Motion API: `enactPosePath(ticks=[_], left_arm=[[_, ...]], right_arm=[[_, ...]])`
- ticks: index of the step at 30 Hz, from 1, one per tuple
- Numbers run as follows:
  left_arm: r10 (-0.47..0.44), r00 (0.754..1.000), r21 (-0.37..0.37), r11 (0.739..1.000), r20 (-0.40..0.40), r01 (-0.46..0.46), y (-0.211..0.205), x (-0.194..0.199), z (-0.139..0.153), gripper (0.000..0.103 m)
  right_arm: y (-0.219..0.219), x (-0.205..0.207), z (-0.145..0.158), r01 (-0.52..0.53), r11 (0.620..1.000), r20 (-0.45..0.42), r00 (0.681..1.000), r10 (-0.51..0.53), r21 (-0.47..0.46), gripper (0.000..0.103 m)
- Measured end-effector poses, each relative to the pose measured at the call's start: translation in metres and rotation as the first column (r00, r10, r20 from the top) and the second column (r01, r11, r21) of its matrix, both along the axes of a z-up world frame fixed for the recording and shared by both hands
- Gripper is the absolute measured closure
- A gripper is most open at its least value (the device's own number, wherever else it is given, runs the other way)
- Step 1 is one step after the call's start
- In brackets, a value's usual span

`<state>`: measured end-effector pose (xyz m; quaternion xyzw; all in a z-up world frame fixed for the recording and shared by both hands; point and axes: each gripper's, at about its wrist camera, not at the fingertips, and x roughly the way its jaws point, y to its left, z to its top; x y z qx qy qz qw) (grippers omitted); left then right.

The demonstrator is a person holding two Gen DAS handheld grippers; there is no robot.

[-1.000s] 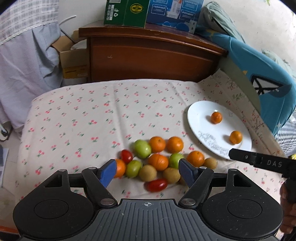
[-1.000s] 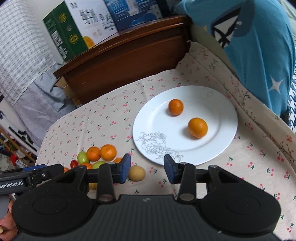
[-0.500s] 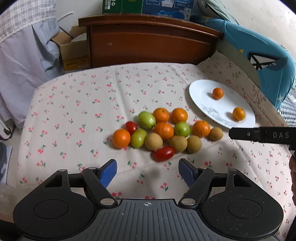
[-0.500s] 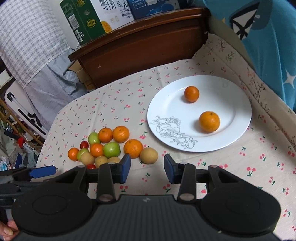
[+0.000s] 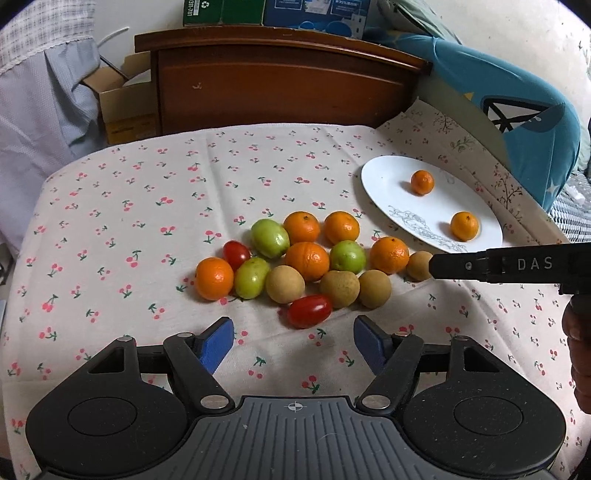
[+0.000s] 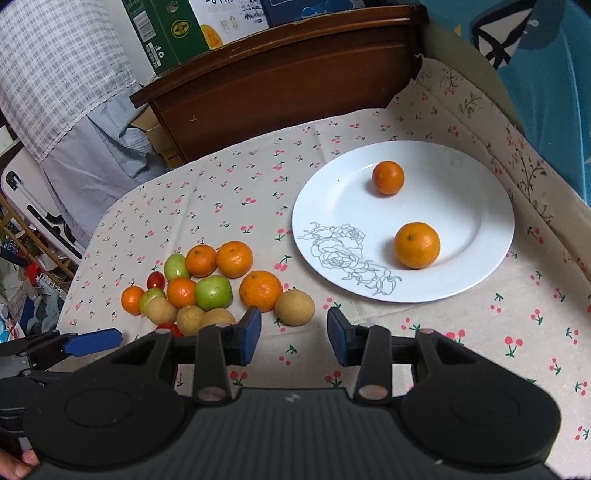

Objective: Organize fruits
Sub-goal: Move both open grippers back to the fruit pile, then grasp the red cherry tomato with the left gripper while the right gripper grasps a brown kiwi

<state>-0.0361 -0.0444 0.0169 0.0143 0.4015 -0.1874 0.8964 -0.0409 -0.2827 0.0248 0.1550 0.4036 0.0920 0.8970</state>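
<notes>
A: Right now you are holding the left gripper (image 5: 293,341) low over the near edge of the surface (image 5: 122,192), its jaws parted with nothing between them; they have just been narrowing a little. The red cherry tomato (image 5: 309,311) is lying just ahead of them, at the near side of the fruit cluster (image 5: 295,258).

B: And the other one?

A: You are keeping the right gripper (image 6: 293,334) near the white plate (image 6: 480,258), jaws apart at a narrower gap and gripping nothing. Two oranges (image 6: 416,244) are sitting on that plate, toward the far right corner of the surface; the rest are lying in the middle.

B: How is the tomato going to handle?

A: Probably light, smooth-skinned and soft, so it looks easy to bruise or squirt sideways. You are likely best taking it across its short middle, closing gently. The tan round fruits (image 5: 285,284) touching it may roll.

B: Anything about the room?

A: The cherry-print cloth (image 5: 221,155) is lying fairly flat, with a crease or two. A wooden headboard (image 5: 280,77) is standing beyond the far edge, boxes (image 5: 273,11) on top, a blue cushion (image 5: 517,107) at the right.
</notes>
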Motion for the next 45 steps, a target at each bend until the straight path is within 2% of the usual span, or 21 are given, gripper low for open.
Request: enactPosePath(ticks=[9, 11, 15, 19, 22, 25, 28, 45], left_arm=[[-0.019, 1.000, -0.017, 1.000, 0.008, 0.020, -0.004, 0.005, -0.006, 0.048], [-0.026, 1.000, -0.023, 0.999, 0.010, 0.027, -0.005, 0.006, -0.007, 0.055], [-0.032, 0.999, -0.023, 0.999, 0.003, 0.032, -0.008, 0.009, -0.011, 0.056], [-0.037, 0.999, -0.025, 0.999, 0.013, 0.037, -0.011, 0.010, -0.011, 0.061], [-0.036, 0.999, -0.025, 0.999, 0.018, 0.036, -0.011, 0.011, -0.012, 0.068], [-0.039, 0.999, -0.029, 0.999, 0.016, 0.040, -0.011, 0.010, -0.012, 0.070], [-0.041, 0.999, -0.025, 0.999, 0.017, 0.041, -0.012, 0.009, -0.012, 0.076], [-0.018, 0.998, -0.031, 0.999, 0.052, 0.019, -0.005, -0.004, 0.008, 0.077]], right_arm=[[0.007, 0.007, -0.006, -0.012, 1.000, -0.005, 1.000, 0.012, -0.011, 0.062], [0.008, 0.008, -0.007, -0.015, 1.000, -0.004, 1.000, 0.014, -0.013, 0.062], [0.010, 0.010, -0.010, -0.012, 1.000, -0.010, 1.000, 0.012, -0.011, 0.062], [0.011, 0.012, -0.012, -0.009, 1.000, -0.013, 1.000, 0.009, -0.013, 0.063], [0.012, 0.013, -0.014, -0.008, 1.000, -0.016, 1.000, 0.008, -0.016, 0.066], [0.013, 0.013, -0.015, -0.006, 1.000, -0.013, 1.000, 0.006, -0.023, 0.068], [0.012, 0.014, -0.016, -0.007, 1.000, -0.017, 1.000, 0.006, -0.022, 0.076], [0.011, 0.002, 0.001, -0.048, 0.999, 0.028, 0.998, 0.048, 0.009, 0.076]])
